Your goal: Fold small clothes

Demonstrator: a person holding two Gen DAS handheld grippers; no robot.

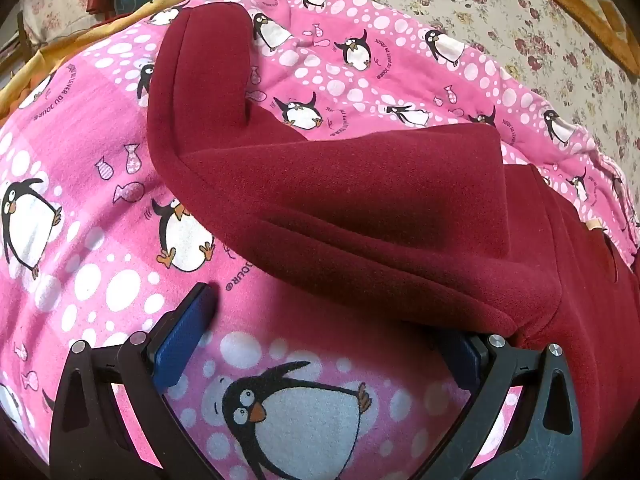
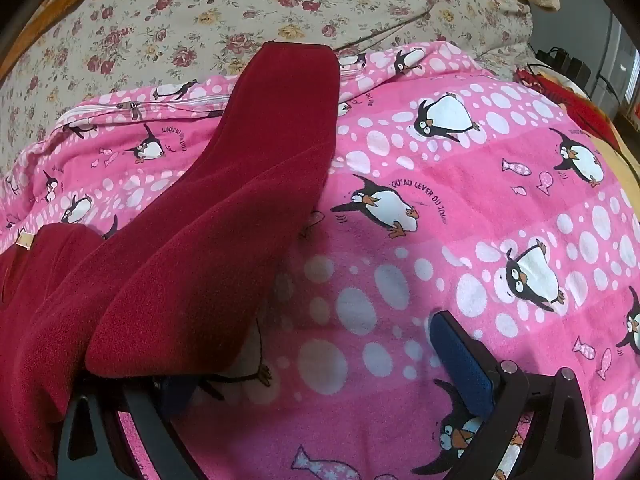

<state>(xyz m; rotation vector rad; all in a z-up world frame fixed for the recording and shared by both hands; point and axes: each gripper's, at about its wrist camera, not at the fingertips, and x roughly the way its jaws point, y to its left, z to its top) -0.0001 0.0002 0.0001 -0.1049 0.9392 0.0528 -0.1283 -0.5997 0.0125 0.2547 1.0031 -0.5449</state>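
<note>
**Both grippers spread wide at the edge of a dark red garment**

Left wrist view: the left gripper (image 1: 320, 344) tilts down over a pink blanket (image 1: 100, 168) printed with penguins and white dots. Its jaws stand wide apart. The left blue pad (image 1: 182, 336) is in full view, with only blanket under it. The right pad (image 1: 468, 364) is partly hidden under the hem of the garment (image 1: 380, 208), which drapes over that finger; nothing is pinched between the pads. The dark red garment lies ahead and to the right of the tool, folded over on itself, with one narrow part running up and away to the far left. Beyond the blanket, farther ahead, is a floral sheet (image 1: 500, 8), and at the far left an orange cloth (image 1: 60, 52).

Right wrist view: the right gripper (image 2: 320, 368) also points down at the blanket (image 2: 460, 208), its jaws spread wide. The right blue pad (image 2: 460, 360) is clear of the garment, above bare blanket. The left finger is mostly covered by the garment's (image 2: 192, 248) edge, which hangs over it; the pads press on nothing. The garment fills the space ahead and left of the tool, one long strip reaching straight away toward the sheet (image 2: 180, 20). A zip (image 2: 134, 110) shows at the blanket's far left edge. A small tan label (image 2: 25, 240) sits on the garment at far left.
</note>
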